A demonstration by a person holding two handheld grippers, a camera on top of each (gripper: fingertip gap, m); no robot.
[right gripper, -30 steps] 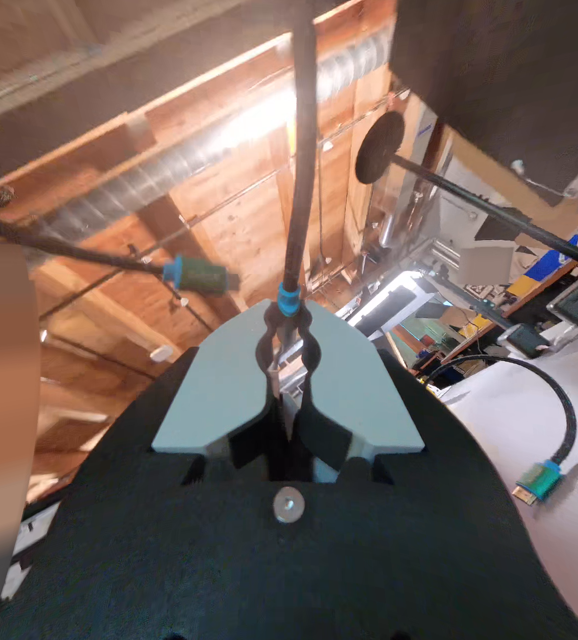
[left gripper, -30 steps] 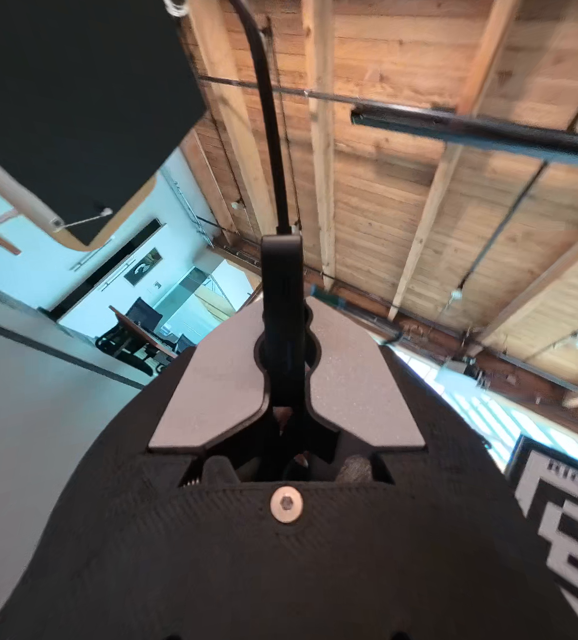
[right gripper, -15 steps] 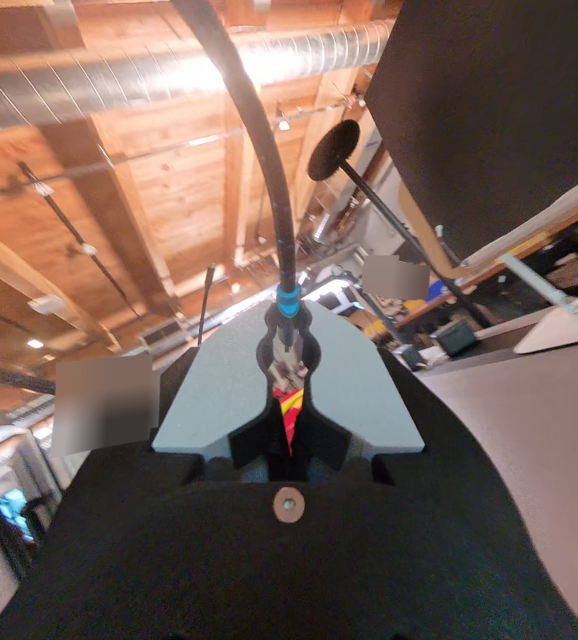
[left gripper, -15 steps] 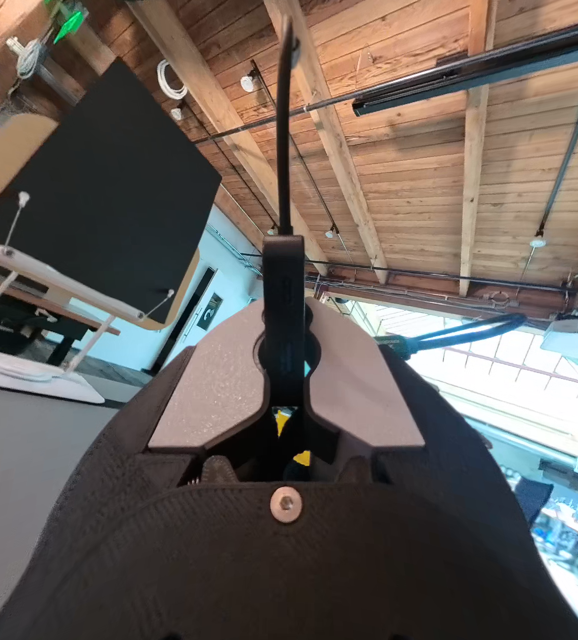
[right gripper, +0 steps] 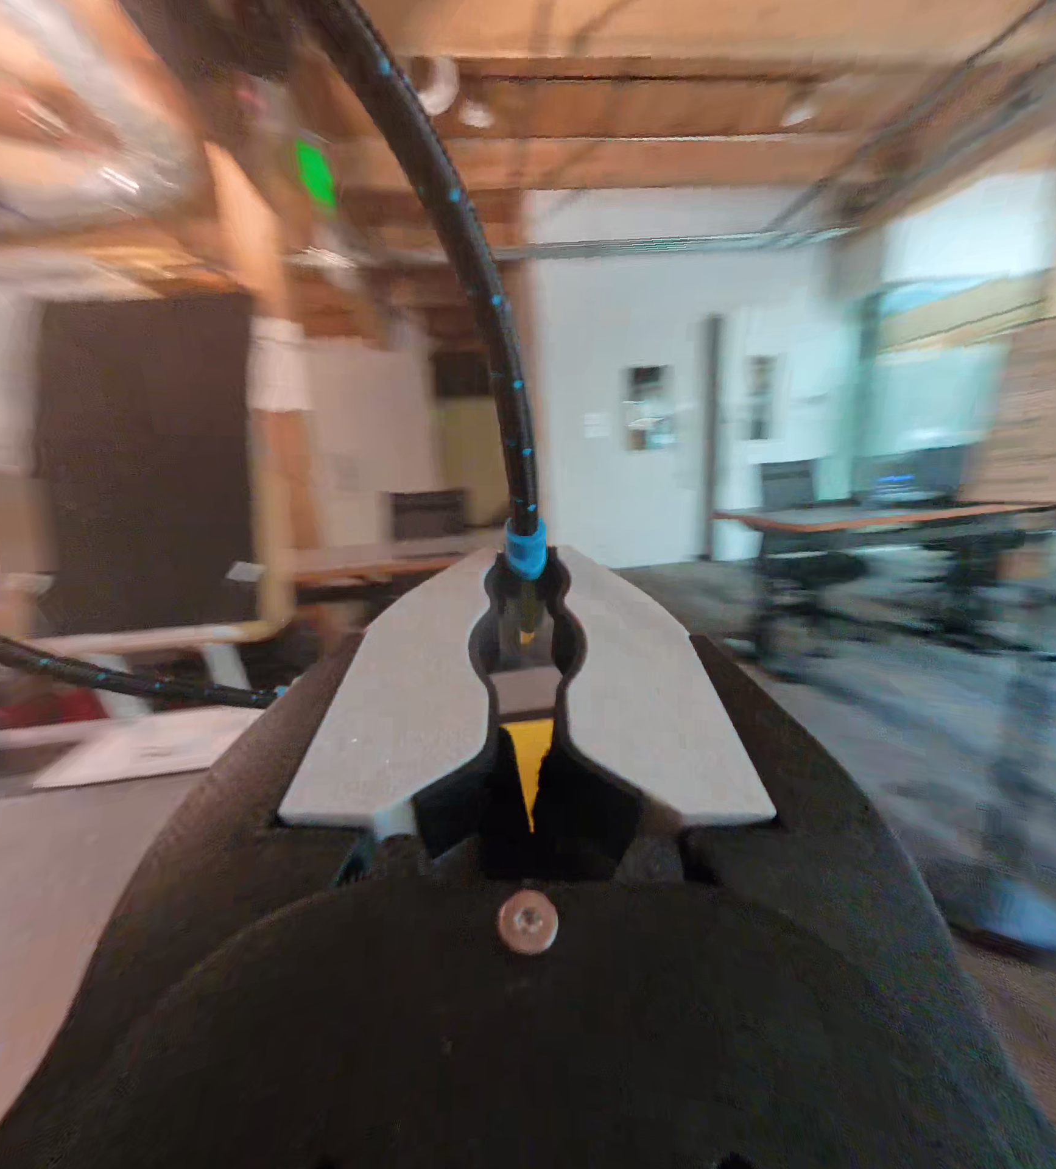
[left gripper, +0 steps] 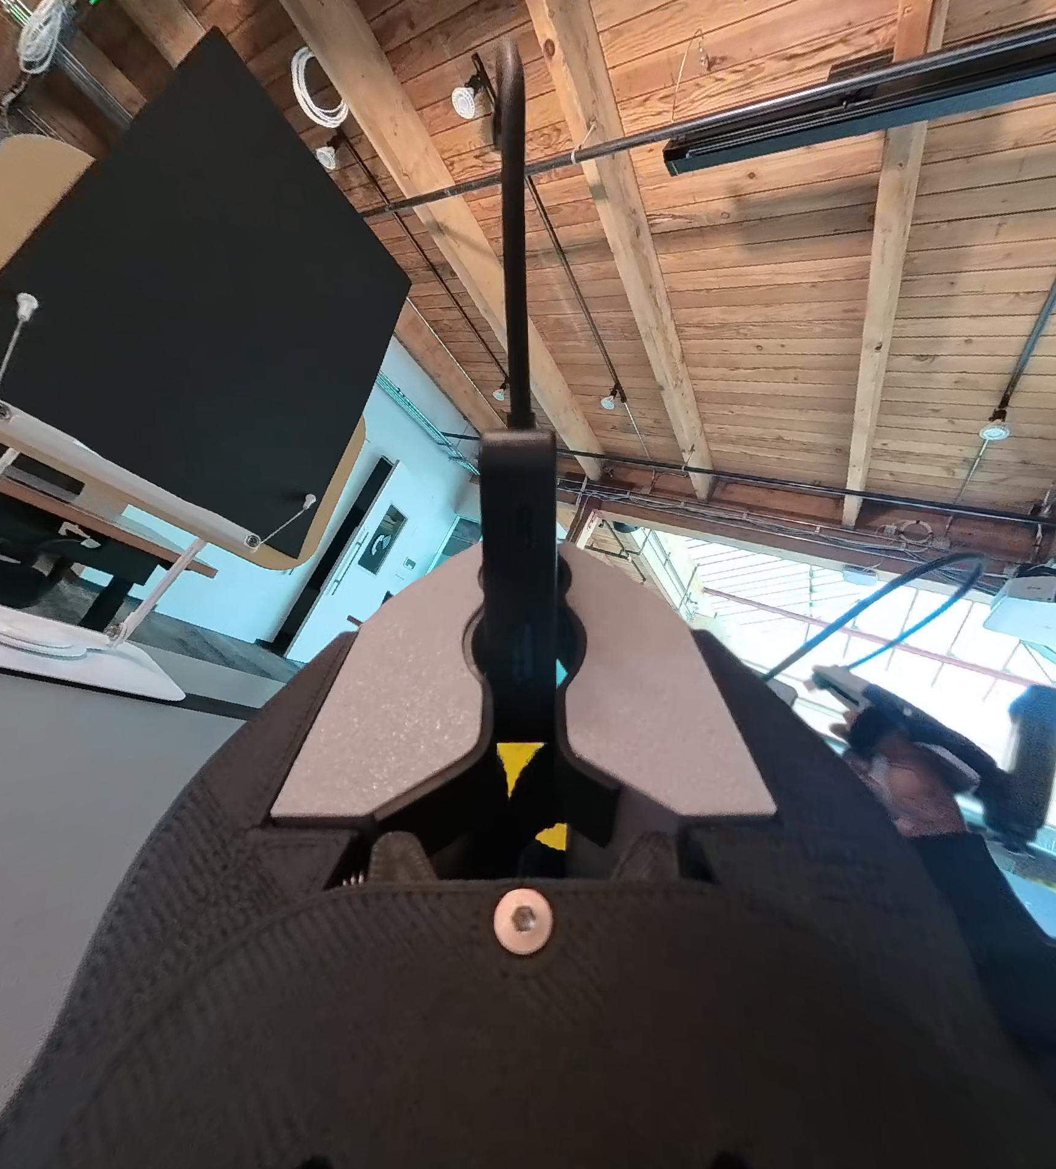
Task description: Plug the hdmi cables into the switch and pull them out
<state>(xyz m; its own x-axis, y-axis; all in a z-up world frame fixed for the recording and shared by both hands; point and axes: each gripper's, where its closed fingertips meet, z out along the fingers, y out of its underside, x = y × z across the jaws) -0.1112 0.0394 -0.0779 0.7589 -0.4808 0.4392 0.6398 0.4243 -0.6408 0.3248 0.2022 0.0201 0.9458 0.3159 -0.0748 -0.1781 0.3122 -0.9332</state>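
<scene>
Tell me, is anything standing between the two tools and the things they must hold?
Nothing visible. The left tool is shut directly on the black block with its thin cable. The right tool is shut directly on the braided cable's plug.

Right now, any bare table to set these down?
Left wrist view: grey tabletop is bare between the left gripper and the white stand base. Right wrist view: blurred; papers and a braided cable crowd the left side.
</scene>
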